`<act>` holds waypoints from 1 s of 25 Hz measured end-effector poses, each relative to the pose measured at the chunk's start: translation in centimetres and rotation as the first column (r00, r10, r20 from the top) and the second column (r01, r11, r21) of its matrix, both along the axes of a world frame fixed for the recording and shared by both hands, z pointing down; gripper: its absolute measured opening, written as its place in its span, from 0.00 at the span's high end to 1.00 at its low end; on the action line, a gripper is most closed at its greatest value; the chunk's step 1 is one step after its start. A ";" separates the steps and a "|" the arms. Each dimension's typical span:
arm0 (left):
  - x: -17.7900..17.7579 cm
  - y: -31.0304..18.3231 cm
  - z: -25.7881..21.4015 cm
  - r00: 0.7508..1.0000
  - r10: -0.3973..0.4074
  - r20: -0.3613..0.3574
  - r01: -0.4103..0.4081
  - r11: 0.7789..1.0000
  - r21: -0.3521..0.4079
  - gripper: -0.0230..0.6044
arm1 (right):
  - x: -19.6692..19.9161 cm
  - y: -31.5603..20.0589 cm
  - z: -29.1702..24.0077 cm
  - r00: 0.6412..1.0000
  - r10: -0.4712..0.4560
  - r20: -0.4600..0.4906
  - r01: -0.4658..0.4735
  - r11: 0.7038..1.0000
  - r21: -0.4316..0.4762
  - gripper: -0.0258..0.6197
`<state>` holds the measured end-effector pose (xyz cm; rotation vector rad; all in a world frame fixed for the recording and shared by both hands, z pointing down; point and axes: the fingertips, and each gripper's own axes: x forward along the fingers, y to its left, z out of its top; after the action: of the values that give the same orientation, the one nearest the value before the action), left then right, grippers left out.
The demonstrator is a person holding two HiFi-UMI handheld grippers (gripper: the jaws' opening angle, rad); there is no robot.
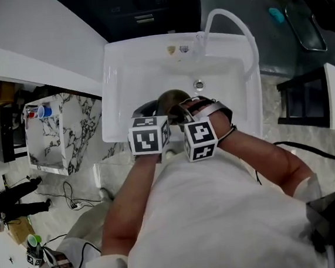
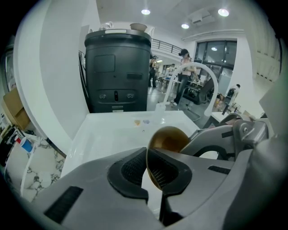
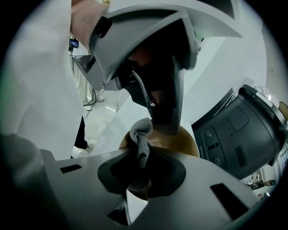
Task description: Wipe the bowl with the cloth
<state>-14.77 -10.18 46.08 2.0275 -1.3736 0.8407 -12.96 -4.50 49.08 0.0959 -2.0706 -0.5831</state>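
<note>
The bowl (image 2: 168,139) is over the sink (image 1: 144,74), left gripper (image 2: 147,168) on its left, right gripper (image 3: 141,173) and cloth (image 3: 140,139) on its right, faucet (image 1: 230,17) behind.

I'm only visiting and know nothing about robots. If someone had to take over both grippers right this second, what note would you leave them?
Left gripper: shut on the rim of the brown bowl, held over the white sink.
Right gripper: shut on the grey cloth, with its bunched end up at the bowl; actual contact cannot be confirmed.
Done: bowl and cloth are both in hand, close together.
Left: rub the cloth around the bowl. How much is already wiped cannot be told.
</note>
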 end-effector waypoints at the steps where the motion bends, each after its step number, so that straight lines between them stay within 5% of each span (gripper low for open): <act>1: 0.1 0.0 0.0 1.000 0.000 -0.005 0.000 1.000 -0.001 0.93 | -0.3 0.1 -0.3 1.000 -0.008 0.016 0.008 1.000 0.001 0.89; 11: 0.0 0.6 0.0 0.999 -0.006 -0.035 0.006 1.000 -0.012 0.93 | -0.8 -3.7 -3.6 0.992 0.057 0.112 -0.075 0.984 0.159 0.89; 15: -0.3 0.7 0.1 0.999 -0.016 -0.042 0.016 1.000 -0.014 0.93 | 0.3 -4.9 -3.4 0.993 0.100 0.061 -0.110 0.973 0.204 0.89; 20: -1.2 0.2 -0.2 0.999 -0.037 -0.036 0.037 0.999 -0.002 0.93 | 1.4 -3.5 -1.4 0.993 0.118 0.021 -0.120 0.985 0.127 0.89; 25: -2.1 0.2 -0.3 0.997 -0.061 -0.039 0.061 0.998 0.012 0.93 | 0.9 -0.7 -1.5 0.989 0.098 0.109 -0.097 0.995 -0.012 0.89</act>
<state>-16.83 -9.98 45.73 1.9910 -1.4162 0.7639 -12.10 -5.25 47.57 0.2284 -2.1601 -0.5215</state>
